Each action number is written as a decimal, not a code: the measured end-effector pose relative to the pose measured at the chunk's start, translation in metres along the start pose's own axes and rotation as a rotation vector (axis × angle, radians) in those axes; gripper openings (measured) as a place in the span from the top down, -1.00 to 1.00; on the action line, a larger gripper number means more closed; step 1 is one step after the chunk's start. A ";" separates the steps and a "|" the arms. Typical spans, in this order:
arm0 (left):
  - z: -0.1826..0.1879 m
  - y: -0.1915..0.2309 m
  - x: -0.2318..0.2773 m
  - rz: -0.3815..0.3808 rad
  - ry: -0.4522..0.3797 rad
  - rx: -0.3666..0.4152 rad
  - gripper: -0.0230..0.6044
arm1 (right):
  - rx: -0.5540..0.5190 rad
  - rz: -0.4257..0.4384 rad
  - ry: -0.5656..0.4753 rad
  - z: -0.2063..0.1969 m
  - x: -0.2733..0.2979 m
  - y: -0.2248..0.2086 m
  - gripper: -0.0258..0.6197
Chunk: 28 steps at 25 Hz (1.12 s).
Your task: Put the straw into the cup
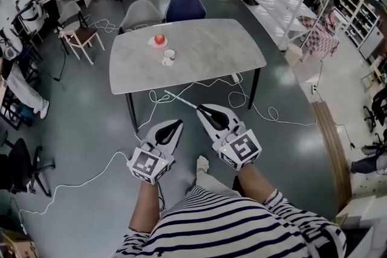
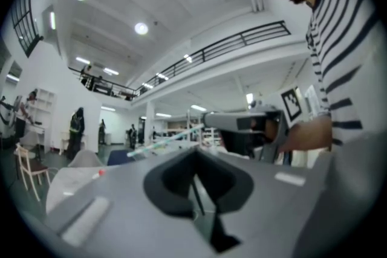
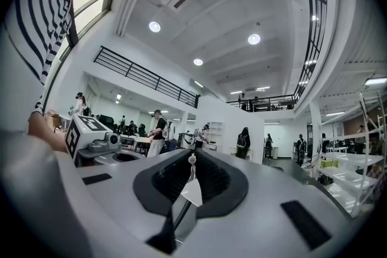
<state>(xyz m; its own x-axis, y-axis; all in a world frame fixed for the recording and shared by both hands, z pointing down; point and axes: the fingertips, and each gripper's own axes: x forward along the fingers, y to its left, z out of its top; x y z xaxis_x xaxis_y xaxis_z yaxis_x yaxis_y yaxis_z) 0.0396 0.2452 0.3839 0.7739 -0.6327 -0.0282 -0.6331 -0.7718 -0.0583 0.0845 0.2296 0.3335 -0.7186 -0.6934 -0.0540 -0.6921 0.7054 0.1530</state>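
Observation:
A white cup (image 1: 169, 56) stands on the grey table (image 1: 211, 51), well ahead of both grippers. My right gripper (image 1: 201, 108) is shut on a thin white straw (image 1: 180, 99) that sticks out forward and left, in the air short of the table's near edge. In the right gripper view the straw (image 3: 191, 160) shows end-on between the closed jaws. My left gripper (image 1: 177, 123) is beside it, lower left, shut with nothing in it. In the left gripper view the straw (image 2: 166, 140) pokes leftward from the right gripper (image 2: 242, 124).
A red object on a small pink plate (image 1: 159, 40) sits behind the cup. Two chairs (image 1: 163, 12) stand at the table's far side. White cables (image 1: 266, 112) trail over the floor under and around the table. Shelving (image 1: 284, 3) lines the right; people stand at the back.

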 end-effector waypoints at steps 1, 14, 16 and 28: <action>-0.003 0.006 0.005 -0.001 0.003 -0.003 0.91 | 0.004 0.003 -0.001 -0.002 0.006 -0.005 0.85; -0.013 0.121 0.123 0.024 0.021 0.015 0.91 | 0.034 0.068 -0.028 -0.022 0.103 -0.125 0.85; -0.015 0.131 0.139 0.034 0.027 0.016 0.91 | 0.040 0.085 -0.023 -0.028 0.112 -0.141 0.85; -0.001 0.170 0.182 0.066 0.025 0.071 0.91 | 0.004 0.139 -0.054 -0.017 0.148 -0.189 0.85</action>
<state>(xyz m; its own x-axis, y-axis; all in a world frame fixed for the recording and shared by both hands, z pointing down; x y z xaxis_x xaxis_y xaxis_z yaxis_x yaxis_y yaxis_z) 0.0729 -0.0017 0.3695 0.7293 -0.6841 -0.0097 -0.6794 -0.7225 -0.1278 0.1102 -0.0095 0.3137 -0.8099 -0.5803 -0.0855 -0.5861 0.7946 0.1583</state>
